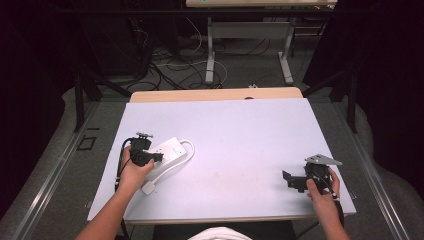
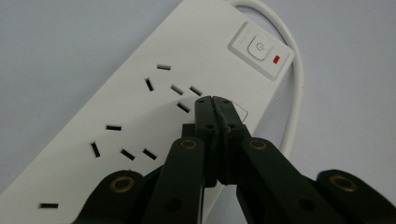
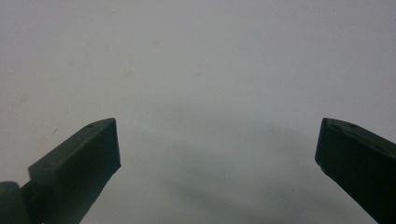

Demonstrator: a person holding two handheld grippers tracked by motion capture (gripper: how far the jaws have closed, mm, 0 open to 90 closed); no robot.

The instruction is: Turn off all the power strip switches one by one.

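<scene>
Two closed jaws of your left gripper (image 2: pixel 215 100) are hovering over the power strip (image 2: pixel 140 116), its long axis running lower left to upper right, switch (image 2: pixel 258 46) beyond the tips; your right gripper (image 1: pixel 295 181) is idling open at lower right

One white power strip (image 1: pixel 167 154) is seen on one table (image 1: pixel 250 140), with one white cord (image 1: pixel 189 146) and one plug (image 1: pixel 149 188). On the strip, one switch (image 2: pixel 259 46) and one red light (image 2: pixel 276 59) are counted. Two grippers are counted: the left gripper (image 2: pixel 213 100) and the right gripper (image 3: pixel 217 144).
</scene>
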